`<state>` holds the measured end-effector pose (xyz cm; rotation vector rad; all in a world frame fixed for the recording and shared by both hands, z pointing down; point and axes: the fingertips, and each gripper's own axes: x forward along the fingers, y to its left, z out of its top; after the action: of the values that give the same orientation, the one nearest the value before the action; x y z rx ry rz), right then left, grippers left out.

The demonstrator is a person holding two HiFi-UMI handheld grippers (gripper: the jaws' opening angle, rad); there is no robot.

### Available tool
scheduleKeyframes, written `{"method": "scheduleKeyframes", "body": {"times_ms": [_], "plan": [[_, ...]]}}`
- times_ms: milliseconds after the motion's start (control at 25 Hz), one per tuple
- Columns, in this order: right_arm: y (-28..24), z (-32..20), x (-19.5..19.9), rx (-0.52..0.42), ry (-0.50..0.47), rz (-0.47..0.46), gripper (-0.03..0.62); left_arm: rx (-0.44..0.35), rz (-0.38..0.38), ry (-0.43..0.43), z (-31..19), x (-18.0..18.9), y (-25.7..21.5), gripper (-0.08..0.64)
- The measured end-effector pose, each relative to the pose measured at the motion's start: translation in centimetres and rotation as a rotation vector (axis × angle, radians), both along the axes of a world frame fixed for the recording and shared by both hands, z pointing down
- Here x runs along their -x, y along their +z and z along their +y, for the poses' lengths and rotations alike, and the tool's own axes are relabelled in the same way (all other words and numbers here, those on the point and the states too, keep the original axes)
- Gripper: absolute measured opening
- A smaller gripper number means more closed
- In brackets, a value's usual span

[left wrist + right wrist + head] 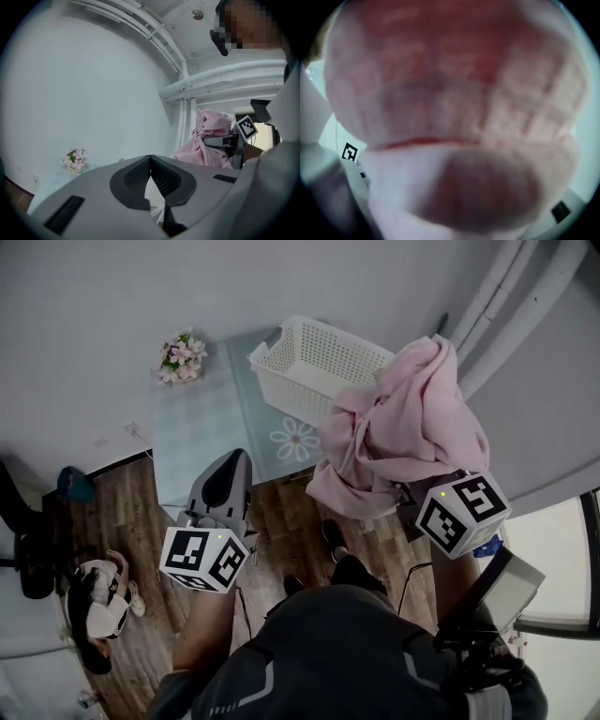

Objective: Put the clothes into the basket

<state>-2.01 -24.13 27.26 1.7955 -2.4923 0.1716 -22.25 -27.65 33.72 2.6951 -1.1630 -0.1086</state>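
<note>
A pink garment hangs bunched in the air beside the right end of the white lattice basket. My right gripper is shut on it. The jaws are buried in the cloth and only the marker cube shows. Pink fabric fills the right gripper view. The left gripper view shows the garment draped over the right gripper. My left gripper sits shut and empty, lower left of the basket. A bit of the basket's mesh shows behind its closed pads.
The basket stands on a pale blue surface with a daisy print, and a small pot of pink flowers sits at its far left corner. White pipes run up the wall at right. A person sits on the wooden floor at lower left.
</note>
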Motion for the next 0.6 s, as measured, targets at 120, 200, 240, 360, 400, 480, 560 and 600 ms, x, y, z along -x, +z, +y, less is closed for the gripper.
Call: {"method": "scheduleKeyframes", "body": {"times_ms": [120,200,240,360,400,480,560,600], "plan": [[0.0,-2.6,-0.8,-0.026,-0.028,-0.025,0.342,-0.041,-0.022,-0.038,-1.7,-0.2,-1.1,0.009],[0.1,-4.8,-1.6,-0.033,-0.045,-0.039,0.342,-0.058,-0.032,-0.064,-3.2,-0.4,-1.6,0.009],[0.1,-6.1,-1.9,-0.035,-0.053,-0.043,0.342,-0.062,-0.036,-0.077,-4.1,-0.4,-1.9,0.009],[-0.7,-9.4,-2.6,-0.056,-0.079,-0.049,0.342,-0.081,-0.058,-0.114,-6.3,-0.2,-3.0,0.009],[-1.2,-10.3,-2.9,-0.068,-0.085,-0.051,0.342,-0.087,-0.064,-0.126,-6.9,-0.2,-3.4,0.009],[-2.2,-12.0,-3.5,-0.088,-0.096,-0.055,0.342,-0.092,-0.069,-0.150,-8.1,-0.3,-4.1,0.009],[-2.8,-13.9,-4.3,-0.099,-0.109,-0.057,0.342,-0.094,-0.077,-0.163,-9.6,-0.8,-4.5,0.009],[-3.0,-14.9,-4.7,-0.101,-0.114,-0.056,0.342,-0.095,-0.083,-0.167,-10.5,-1.2,-4.6,0.009]]}}
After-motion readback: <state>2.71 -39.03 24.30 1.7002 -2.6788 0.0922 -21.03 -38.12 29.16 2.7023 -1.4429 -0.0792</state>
